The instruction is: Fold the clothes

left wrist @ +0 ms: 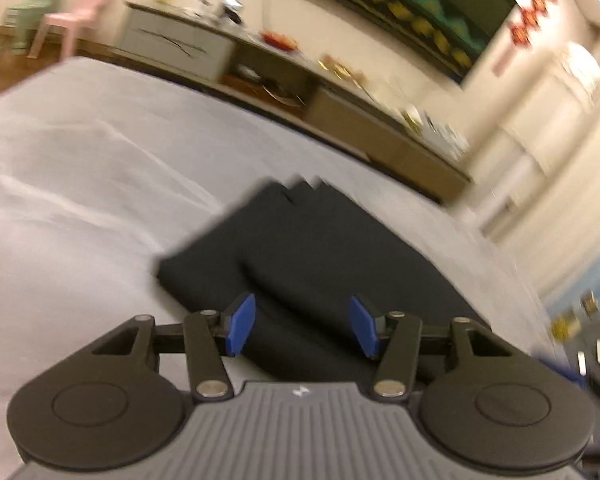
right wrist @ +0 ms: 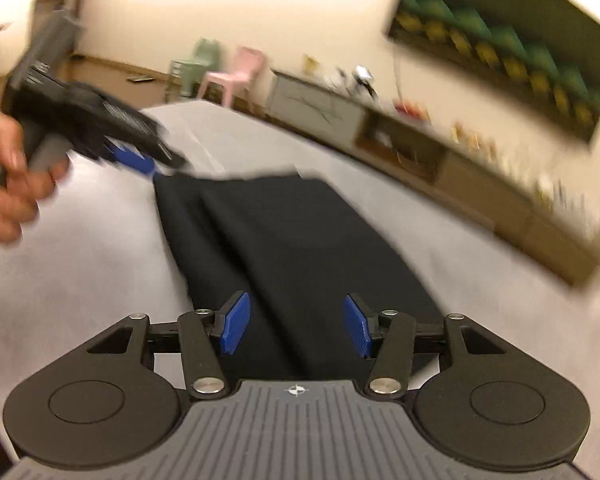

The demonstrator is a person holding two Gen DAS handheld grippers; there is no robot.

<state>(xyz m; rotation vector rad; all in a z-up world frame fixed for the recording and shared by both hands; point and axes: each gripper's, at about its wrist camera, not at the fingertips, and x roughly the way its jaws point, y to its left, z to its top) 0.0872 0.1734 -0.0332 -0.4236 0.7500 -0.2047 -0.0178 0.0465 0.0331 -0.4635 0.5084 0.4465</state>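
A folded black garment (right wrist: 292, 248) lies flat on the grey bed (right wrist: 100, 264), its long side running away from both cameras. The right tool (right wrist: 296, 326) hovers over the near end, blue pads apart and gripping nothing. The left tool (left wrist: 302, 326), held by a hand (right wrist: 8, 184), is likewise parted and empty above the cloth.

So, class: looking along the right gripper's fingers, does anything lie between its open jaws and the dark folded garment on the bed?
Nothing visible does. The right gripper hangs open just above the dark garment, which lies folded on the grey sheet. The left gripper is off at the garment's far corner.
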